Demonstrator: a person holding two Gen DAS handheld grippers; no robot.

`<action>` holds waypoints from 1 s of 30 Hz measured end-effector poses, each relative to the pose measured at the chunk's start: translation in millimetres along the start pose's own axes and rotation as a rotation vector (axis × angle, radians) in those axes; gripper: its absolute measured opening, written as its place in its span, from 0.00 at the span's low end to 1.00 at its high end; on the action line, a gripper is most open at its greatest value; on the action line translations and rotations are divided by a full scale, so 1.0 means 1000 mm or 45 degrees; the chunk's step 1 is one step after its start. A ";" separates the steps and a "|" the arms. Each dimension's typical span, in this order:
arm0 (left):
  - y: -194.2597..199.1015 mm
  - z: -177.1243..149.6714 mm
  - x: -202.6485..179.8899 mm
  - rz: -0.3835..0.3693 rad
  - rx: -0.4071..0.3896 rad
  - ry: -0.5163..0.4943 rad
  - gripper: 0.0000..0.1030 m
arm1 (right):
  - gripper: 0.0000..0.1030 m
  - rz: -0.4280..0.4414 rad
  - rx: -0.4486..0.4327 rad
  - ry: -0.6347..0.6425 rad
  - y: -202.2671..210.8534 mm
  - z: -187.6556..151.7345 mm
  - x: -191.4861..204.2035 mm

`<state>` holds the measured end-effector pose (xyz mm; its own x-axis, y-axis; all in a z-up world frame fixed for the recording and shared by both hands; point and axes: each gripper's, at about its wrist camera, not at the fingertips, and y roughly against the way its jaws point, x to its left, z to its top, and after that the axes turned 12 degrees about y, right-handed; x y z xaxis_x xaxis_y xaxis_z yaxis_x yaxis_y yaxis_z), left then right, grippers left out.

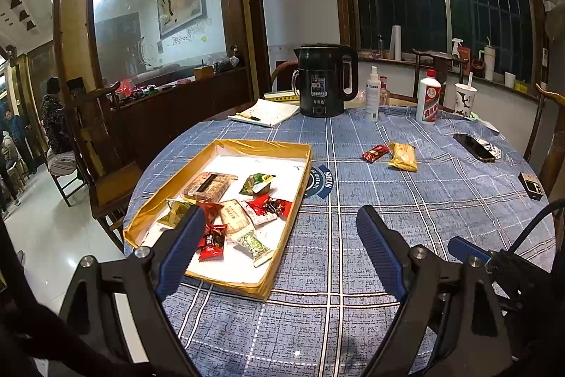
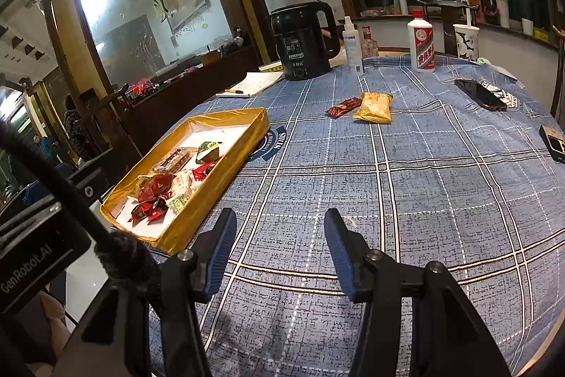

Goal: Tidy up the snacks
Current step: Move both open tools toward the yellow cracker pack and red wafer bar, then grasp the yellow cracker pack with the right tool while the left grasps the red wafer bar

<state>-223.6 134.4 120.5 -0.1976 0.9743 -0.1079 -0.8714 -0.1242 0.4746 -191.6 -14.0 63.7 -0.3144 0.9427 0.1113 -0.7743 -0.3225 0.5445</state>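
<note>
Partly hidden by left fingers (image 1: 183,246): tray (image 1: 282,232) snacks (several).

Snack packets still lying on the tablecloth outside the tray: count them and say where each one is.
2. A red packet and a yellow packet lie side by side mid-table, beyond the tray, toward the kettle. None looks hidden.

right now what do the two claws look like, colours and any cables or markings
Both the left claw and right claw have black angular frames, ribbed blue finger pads and silver bolts. A black fabric-wrapped cable and a black block marked GenRobot.AI show.
</note>
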 end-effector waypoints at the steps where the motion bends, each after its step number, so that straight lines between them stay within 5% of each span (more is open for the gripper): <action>1: -0.002 0.000 -0.002 -0.004 0.009 -0.006 0.85 | 0.51 0.001 0.001 -0.002 -0.001 0.000 0.000; 6: -0.012 0.008 0.000 -0.153 0.103 0.024 0.85 | 0.51 0.004 -0.006 -0.016 0.000 0.003 -0.011; 9: -0.015 0.028 0.008 -0.326 0.164 0.087 0.85 | 0.51 -0.037 -0.051 -0.042 0.010 0.017 -0.038; 13: -0.035 0.067 0.005 -0.548 0.384 0.124 0.85 | 0.51 -0.116 -0.079 -0.080 0.023 0.051 -0.091; 15: -0.040 0.088 -0.007 -0.549 0.404 0.059 0.85 | 0.52 -0.153 -0.052 -0.071 0.019 0.072 -0.118; 22: -0.079 0.175 -0.061 -0.341 0.127 -0.230 0.86 | 0.58 -0.057 0.131 -0.139 -0.069 0.120 -0.178; 30: -0.215 0.160 -0.059 -0.350 0.435 0.050 0.86 | 0.58 -0.065 0.293 -0.248 -0.186 0.119 -0.198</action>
<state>47.5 133.2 164.7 -0.0021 0.9537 -0.3007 -0.6965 0.2143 0.6848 80.0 -130.1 39.0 -0.1499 0.9629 0.2243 -0.6343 -0.2677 0.7253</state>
